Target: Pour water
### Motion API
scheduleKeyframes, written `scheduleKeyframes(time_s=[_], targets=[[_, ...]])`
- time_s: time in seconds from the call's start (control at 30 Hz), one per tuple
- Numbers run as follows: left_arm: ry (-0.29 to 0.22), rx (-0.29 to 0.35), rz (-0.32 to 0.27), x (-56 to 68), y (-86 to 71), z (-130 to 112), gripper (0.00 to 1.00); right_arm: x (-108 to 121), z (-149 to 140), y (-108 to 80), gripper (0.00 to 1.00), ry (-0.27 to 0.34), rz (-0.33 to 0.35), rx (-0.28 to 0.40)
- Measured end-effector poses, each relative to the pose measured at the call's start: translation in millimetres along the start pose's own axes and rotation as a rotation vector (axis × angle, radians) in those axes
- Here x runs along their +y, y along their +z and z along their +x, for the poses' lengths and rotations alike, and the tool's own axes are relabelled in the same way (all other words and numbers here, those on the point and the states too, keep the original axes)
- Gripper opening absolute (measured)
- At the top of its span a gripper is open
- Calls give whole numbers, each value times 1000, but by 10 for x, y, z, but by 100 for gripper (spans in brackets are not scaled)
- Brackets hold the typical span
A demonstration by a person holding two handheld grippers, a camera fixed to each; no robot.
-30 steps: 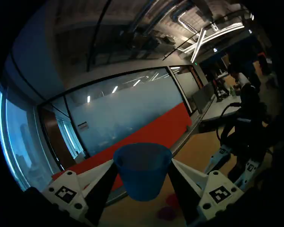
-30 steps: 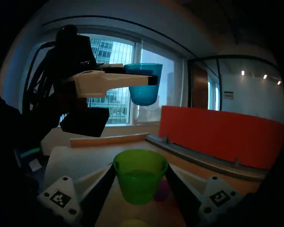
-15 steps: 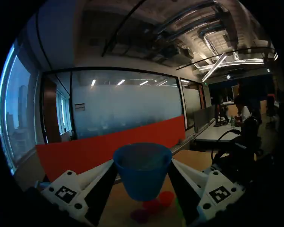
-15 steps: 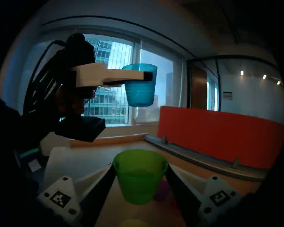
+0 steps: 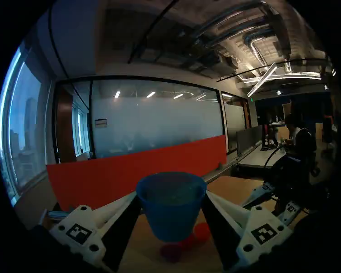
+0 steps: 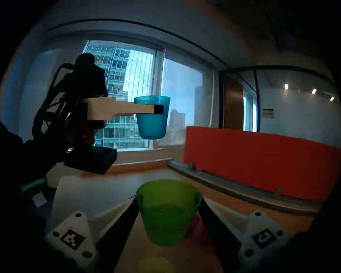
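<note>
Left gripper [image 5: 171, 196] pinching blue cup [image 5: 171, 216] low centre of the left gripper view, both white fingers [image 5: 118, 214] pressed on the cup's sides, cup upright, rim level. Cup interior looks grey, cannot tell if it holds water. Bottom centre, just below the cup, red round pieces [image 5: 173, 252] lie on the wooden table [image 5: 227, 184]. Red partition [image 5: 125, 168] runs across mid frame behind the cup, frosted glass wall [image 5: 157, 123] above it. Right of frame, silhouette of a person [image 5: 298, 150], and low right the right gripper [image 5: 276, 202] with its white marked fingers over the table.

Right gripper clamped on green cup [image 6: 168, 223] low centre of the right gripper view, one finger against each side, cup upright. Liquid [image 6: 168, 213] level shows through the green wall, partway up. Upper left of this frame, left gripper held level in the air by a hand [image 6: 79, 129] in shadow, blue cup upright at its tip, up and left of the green cup in frame, apart from it. Window [image 6: 120, 82] with towers behind it. Yellow round piece [image 6: 155, 265] at bottom centre, just under the green cup in frame. Pinkish piece [image 6: 195, 224] peeks out at the green cup's right side. White sheet [image 6: 79, 195] on the table at lower left
</note>
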State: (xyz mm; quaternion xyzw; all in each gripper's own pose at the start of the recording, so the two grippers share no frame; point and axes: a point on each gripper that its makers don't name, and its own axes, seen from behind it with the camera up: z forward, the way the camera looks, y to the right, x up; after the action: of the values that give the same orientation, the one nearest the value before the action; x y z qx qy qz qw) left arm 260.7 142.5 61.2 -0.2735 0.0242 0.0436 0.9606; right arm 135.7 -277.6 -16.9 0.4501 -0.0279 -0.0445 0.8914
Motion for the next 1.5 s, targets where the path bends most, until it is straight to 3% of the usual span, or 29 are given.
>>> scheduleKeyframes(time_s=[0.4,0.8,1.13,1.5], targets=[[-18,-26,11,-57,-91,-227,85,210,-46,-331,91,2,-64,-8],[-8,-41,-2,1,-95,-371,85,324,-121,-552,91,20,-97,-16],[-1,-95,-11,32,-79,-708,85,381,-384,-630,91,26,-109,-66],[0,-187,-44,107,-75,-1207,85,381,-754,-681,91,30,-88,-168]])
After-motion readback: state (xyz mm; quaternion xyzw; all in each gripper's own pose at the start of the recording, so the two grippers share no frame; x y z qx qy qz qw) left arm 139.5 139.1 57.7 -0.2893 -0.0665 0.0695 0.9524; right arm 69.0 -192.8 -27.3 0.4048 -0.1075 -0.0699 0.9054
